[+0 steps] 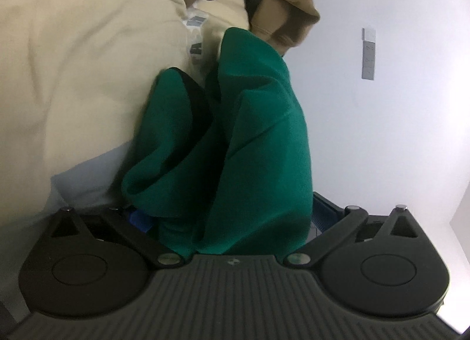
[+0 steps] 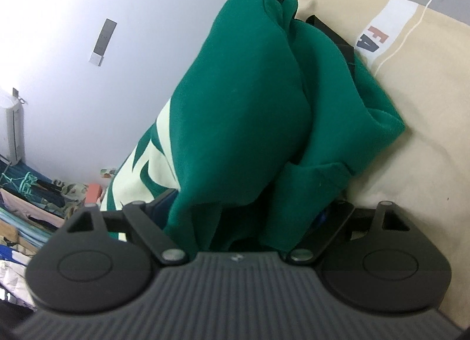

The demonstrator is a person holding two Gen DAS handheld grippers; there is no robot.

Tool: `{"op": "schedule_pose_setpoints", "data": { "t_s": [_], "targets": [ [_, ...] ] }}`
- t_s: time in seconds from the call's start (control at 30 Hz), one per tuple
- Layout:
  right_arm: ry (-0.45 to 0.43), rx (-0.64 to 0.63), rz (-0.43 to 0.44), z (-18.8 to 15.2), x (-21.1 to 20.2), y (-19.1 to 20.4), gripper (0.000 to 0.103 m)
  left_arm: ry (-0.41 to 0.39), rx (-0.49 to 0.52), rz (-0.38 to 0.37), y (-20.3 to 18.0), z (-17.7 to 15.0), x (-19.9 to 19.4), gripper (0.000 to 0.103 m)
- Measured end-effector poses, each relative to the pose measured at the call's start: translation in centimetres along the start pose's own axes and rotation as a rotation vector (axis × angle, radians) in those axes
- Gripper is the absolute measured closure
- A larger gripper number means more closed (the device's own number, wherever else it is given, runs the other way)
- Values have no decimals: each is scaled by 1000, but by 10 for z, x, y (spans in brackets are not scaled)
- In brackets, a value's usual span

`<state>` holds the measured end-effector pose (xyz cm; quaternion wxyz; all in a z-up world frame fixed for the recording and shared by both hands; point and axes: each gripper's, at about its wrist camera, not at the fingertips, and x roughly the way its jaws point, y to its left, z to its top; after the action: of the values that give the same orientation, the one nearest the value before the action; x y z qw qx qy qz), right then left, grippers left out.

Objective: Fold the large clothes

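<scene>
In the left wrist view, the left gripper [image 1: 235,222] is holding a bunched fold of the green sweatshirt [image 1: 243,134]; the cloth is filling the gap between the jaws and hiding their tips, so I cannot tell how tightly they are closing. The sweatshirt is rising up from the gripper and pressing against a cream garment [image 1: 73,61] on the left. A tan garment [image 1: 282,2] is hanging above it, and a pale wall [image 1: 396,119] is filling the right side.

In the right wrist view, the right gripper [image 2: 235,222] is likewise buried in the green sweatshirt [image 2: 243,111], its jaws covered, their state unclear. Pale lettering [image 2: 147,169] is showing on the sweatshirt's left side. The cream garment [image 2: 411,134], bearing a white stripe with letters, is lying against its right. Piled clothes [image 2: 29,216] are sitting at lower left.
</scene>
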<state>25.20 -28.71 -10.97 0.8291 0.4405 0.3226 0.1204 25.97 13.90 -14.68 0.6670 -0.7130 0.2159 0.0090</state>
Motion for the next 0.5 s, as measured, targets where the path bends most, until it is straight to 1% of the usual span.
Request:
{"op": "schedule_pose_setpoints", "data": {
  "t_s": [0.03, 0.07, 0.1, 0.17, 0.23, 0.27, 0.37, 0.43, 0.5],
  "targets": [
    [-2, 12, 5, 2, -1, -1, 15, -6, 5, 5, -1, -1, 0, 0],
    [-4, 33, 13, 4, -1, -2, 12, -12, 17, 8, -3, -3, 0, 0],
    [-9, 58, 34, 6, -4, -5, 11, -14, 36, 12, -4, -4, 0, 0],
    [-30, 134, 95, 16, -8, -8, 11, -12, 56, 21, -7, -5, 0, 0],
    [-46, 173, 159, 24, -11, -8, 11, 0, 64, 35, -9, -6, -1, 1],
    [-50, 174, 193, 27, -12, -6, 11, 7, 74, 43, -10, -6, -2, 0],
    [-45, 154, 243, 33, -17, -3, 11, 32, 94, 79, -14, -7, -3, 0],
    [-41, 174, 270, 36, -16, 0, 11, 55, 91, 121, -13, -8, -7, 0],
    [-38, 178, 297, 41, -14, 7, 11, 72, 76, 133, -12, -5, -7, 0]
  ]
}}
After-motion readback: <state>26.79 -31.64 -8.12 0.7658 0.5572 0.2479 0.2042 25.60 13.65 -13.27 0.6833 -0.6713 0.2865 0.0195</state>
